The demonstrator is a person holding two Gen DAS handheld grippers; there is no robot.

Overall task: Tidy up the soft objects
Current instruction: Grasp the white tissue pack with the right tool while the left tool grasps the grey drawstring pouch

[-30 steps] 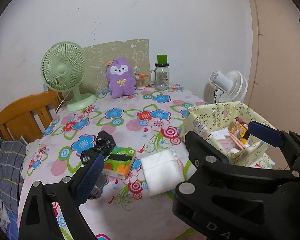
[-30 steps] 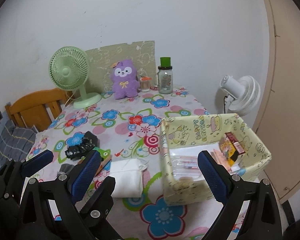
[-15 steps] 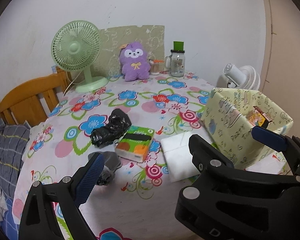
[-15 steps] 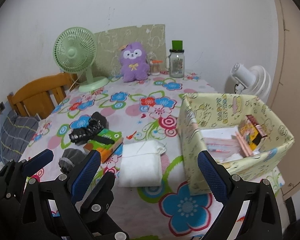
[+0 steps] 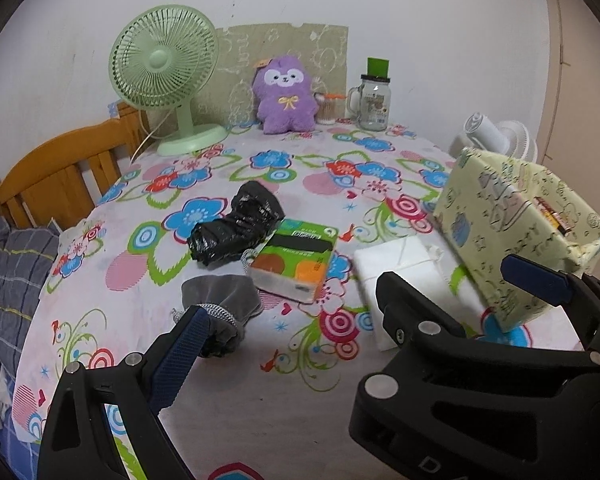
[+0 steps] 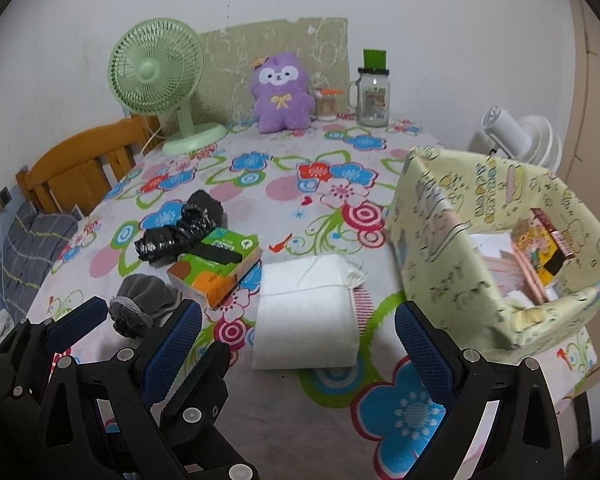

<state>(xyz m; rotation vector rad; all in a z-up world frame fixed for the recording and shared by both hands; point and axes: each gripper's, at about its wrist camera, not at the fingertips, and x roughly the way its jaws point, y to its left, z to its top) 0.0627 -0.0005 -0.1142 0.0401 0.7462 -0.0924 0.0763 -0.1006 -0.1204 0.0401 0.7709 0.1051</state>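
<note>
On the floral tablecloth lie a folded white cloth (image 6: 308, 308) (image 5: 404, 276), a green tissue pack (image 6: 216, 268) (image 5: 296, 260), a crumpled black plastic bag (image 6: 180, 228) (image 5: 236, 228) and a grey pouch (image 6: 144, 308) (image 5: 220, 304). A yellow patterned box (image 6: 452, 248) (image 5: 496, 224) stands at the right with packets inside. My left gripper (image 5: 352, 312) is open above the table's near edge, its left finger by the grey pouch. My right gripper (image 6: 300, 344) is open and empty, just short of the white cloth.
At the back stand a green fan (image 5: 168, 76), a purple plush toy (image 5: 286, 98), a glass jar with a green lid (image 5: 374, 100) and a small cup (image 5: 328, 108). A wooden chair (image 5: 56, 180) is at the left, a white fan (image 6: 516, 136) behind the box.
Both grippers have dropped lower and moved closer to the table. The objects look larger and nearer. Nothing was grasped or moved.
</note>
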